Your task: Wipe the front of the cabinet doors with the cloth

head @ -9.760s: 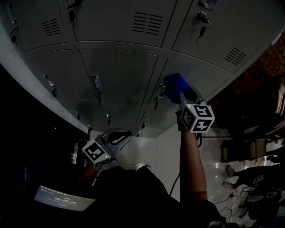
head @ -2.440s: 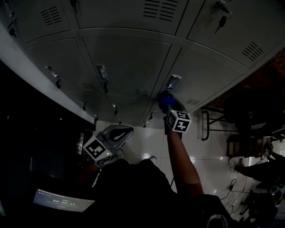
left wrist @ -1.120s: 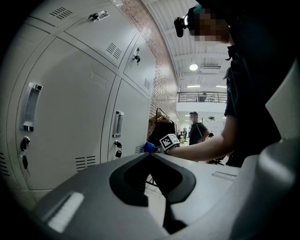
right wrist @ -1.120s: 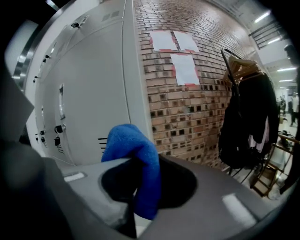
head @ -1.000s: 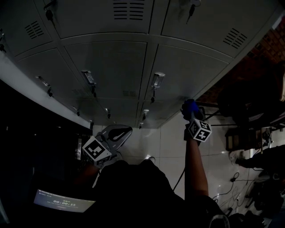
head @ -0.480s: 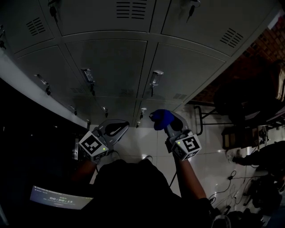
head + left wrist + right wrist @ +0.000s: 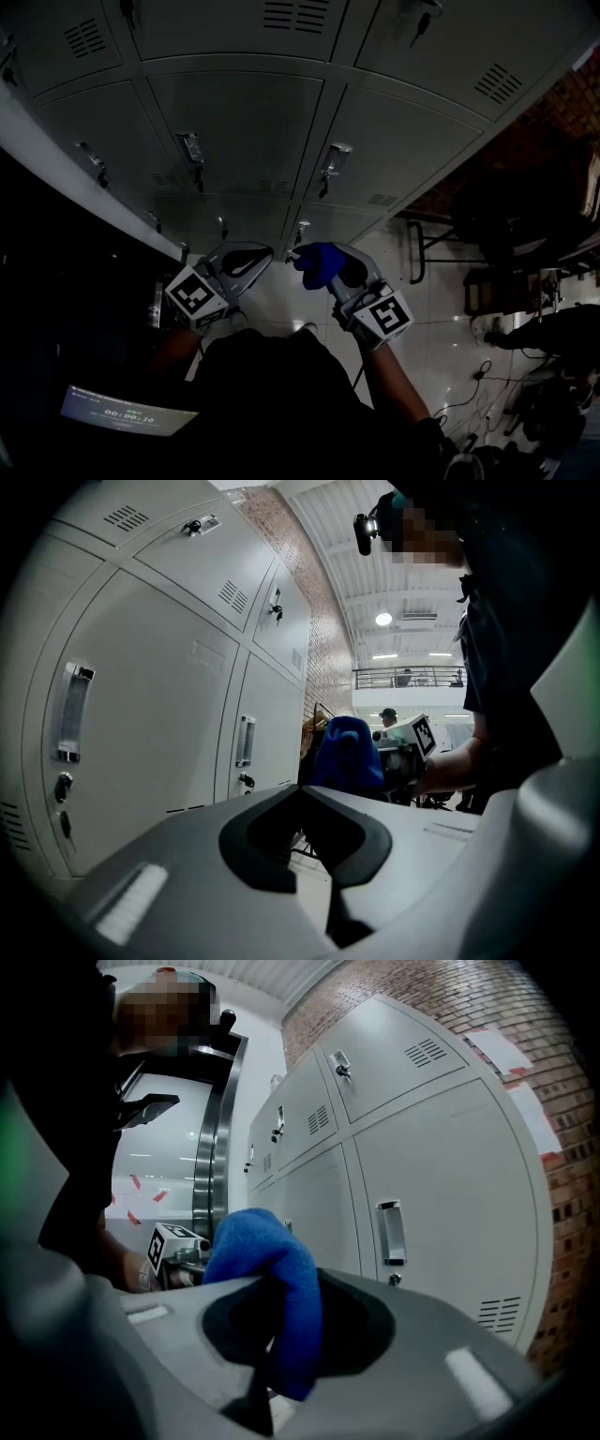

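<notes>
Plainly the blue cloth point(image 7: 272, 1269) was soft, light and floppy, best pinched by a bunched fold, which is how the right gripper point(image 7: 326, 270) had it, jaws clamped on it. That arm was bent, close to the body, the cloth clear of the cabinet doors point(image 7: 244, 131). The left gripper point(image 7: 239, 267) sat beside it, jaws together, empty.

blue cloth point(image 7: 281, 1279), lt grey cab. doors point(image 7: 234, 122), red brick wall point(image 7: 450, 983)

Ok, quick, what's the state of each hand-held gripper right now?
Left hand-held gripper: shut, nothing between its jaws.
Right hand-held gripper: shut on the blue cloth.
</notes>
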`<state>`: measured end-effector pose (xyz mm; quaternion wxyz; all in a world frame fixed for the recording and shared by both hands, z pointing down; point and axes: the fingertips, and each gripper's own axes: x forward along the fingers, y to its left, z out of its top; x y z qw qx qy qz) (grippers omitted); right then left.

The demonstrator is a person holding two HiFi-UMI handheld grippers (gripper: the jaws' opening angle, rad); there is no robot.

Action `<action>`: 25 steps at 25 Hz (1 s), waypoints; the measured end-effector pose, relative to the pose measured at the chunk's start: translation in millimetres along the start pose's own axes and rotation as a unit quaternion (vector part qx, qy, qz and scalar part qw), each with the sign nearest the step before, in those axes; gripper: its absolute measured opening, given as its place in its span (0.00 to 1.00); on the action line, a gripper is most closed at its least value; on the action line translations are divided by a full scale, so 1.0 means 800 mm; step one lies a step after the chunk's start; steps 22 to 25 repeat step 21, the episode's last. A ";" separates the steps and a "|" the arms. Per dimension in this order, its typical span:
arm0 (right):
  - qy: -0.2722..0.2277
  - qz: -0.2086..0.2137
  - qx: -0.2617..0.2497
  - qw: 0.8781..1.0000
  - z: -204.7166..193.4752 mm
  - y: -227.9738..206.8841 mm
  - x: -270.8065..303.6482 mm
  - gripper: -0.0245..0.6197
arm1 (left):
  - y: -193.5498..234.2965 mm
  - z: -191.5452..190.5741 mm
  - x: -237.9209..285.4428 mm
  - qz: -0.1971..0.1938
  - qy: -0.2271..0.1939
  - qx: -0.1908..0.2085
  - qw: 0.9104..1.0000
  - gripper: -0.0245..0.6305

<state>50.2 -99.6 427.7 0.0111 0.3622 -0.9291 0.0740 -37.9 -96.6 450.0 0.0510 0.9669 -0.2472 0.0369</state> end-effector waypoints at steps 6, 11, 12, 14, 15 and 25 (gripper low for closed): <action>0.002 0.004 0.005 1.000 -0.002 0.006 0.004 0.15 | -0.001 0.004 0.000 -0.002 -0.005 -0.004 1.000 0.04; 0.001 0.006 0.000 1.000 -0.002 0.006 0.005 0.15 | -0.003 0.007 0.001 -0.004 -0.008 -0.007 1.000 0.04; 0.001 0.005 0.001 1.000 -0.001 0.005 0.005 0.15 | -0.003 0.009 0.001 -0.004 -0.009 -0.007 1.000 0.04; 0.000 0.003 0.003 1.000 -0.002 0.004 0.006 0.15 | -0.002 0.008 0.000 -0.003 -0.011 -0.004 1.000 0.04; 0.000 0.003 0.003 1.000 -0.002 0.003 0.006 0.15 | -0.002 0.007 0.000 -0.003 -0.010 -0.003 1.000 0.04; 0.002 0.002 0.010 1.000 -0.006 -0.001 0.006 0.15 | -0.001 0.003 0.001 0.002 -0.010 -0.002 1.000 0.04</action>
